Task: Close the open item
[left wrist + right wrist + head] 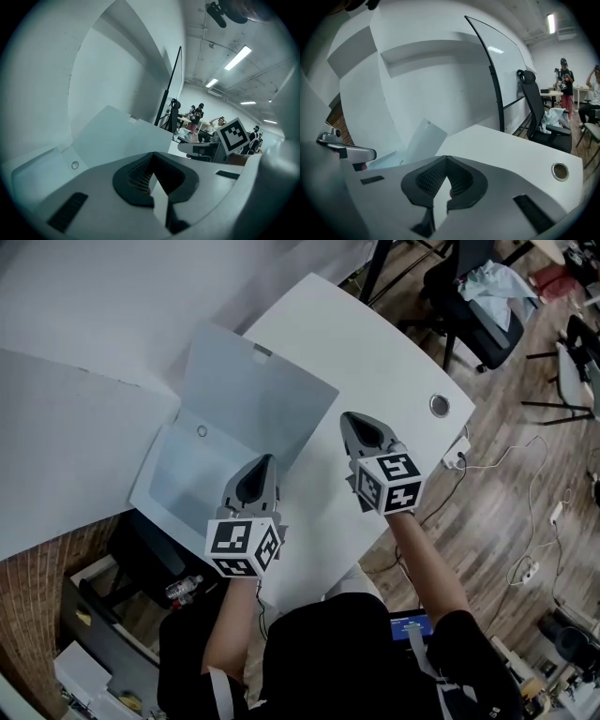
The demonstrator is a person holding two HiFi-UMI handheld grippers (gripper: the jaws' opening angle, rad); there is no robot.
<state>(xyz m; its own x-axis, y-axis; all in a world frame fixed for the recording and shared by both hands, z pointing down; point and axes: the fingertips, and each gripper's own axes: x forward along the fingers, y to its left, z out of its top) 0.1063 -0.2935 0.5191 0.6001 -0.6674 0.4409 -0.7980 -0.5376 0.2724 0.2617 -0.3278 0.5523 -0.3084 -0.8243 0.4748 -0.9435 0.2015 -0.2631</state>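
the left tongs [266,460] are pressed together at the tips, with nothing between them, and the right tongs [350,417] are pressed together and empty in the same way. in the left gripper view the two dark pads of the left tongs [151,155] meet in a point, and the right gripper view shows this also for the right tongs [446,157]. the open item is a flat, pale blue document case [187,474] that lies on the white worktop [375,352]. its lower half is under and just ahead of the left tongs, and its flap [258,395] stands up beyond them, tilted back. a small round snap button [202,431] sits on the lower half, ahead and to the left of the left tongs. the right tongs hover over bare worktop, just beside the right edge of the flap. a round cable hole [440,406] is in the worktop to the right of the right tongs, well apart from the case.
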